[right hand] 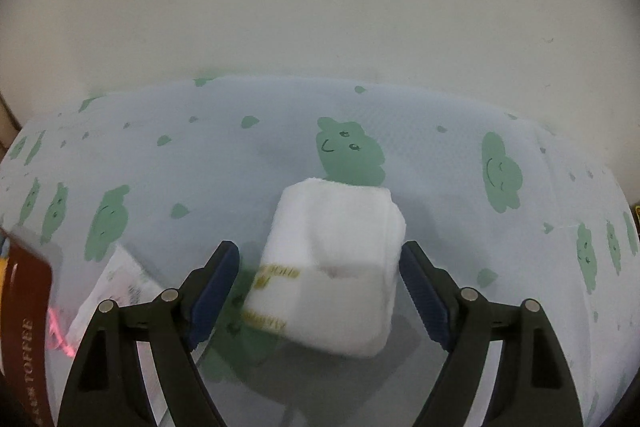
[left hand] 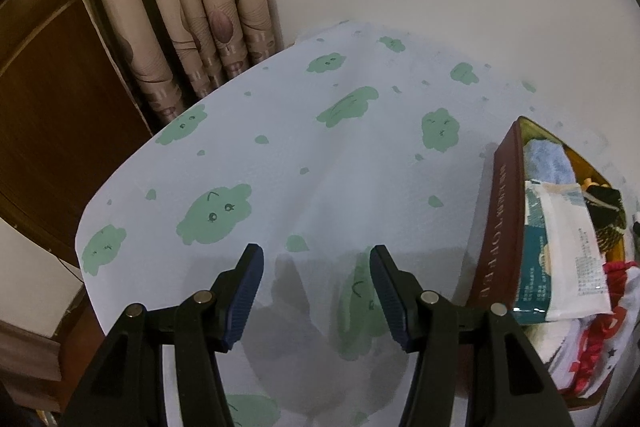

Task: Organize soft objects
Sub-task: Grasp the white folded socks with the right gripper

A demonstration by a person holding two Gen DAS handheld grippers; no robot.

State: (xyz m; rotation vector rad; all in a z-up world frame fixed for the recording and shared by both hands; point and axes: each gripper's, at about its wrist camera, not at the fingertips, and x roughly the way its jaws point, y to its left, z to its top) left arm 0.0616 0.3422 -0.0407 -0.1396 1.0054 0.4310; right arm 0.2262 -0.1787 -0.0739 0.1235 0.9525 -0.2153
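Packed: toffee box already holds soft items.
Left: white towel at right gripper's twelve o'clock, jaws apart.
Left gripper: apart, empty.

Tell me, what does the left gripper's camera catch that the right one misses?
Only the left view shows the patterned curtain and the tin's contents: a blue cloth, a tissue pack and red-and-white fabric. Only the right view shows the folded white towel lying between the open right gripper. Both share the cloud-print cloth and the brown tin; the left gripper is open and empty.
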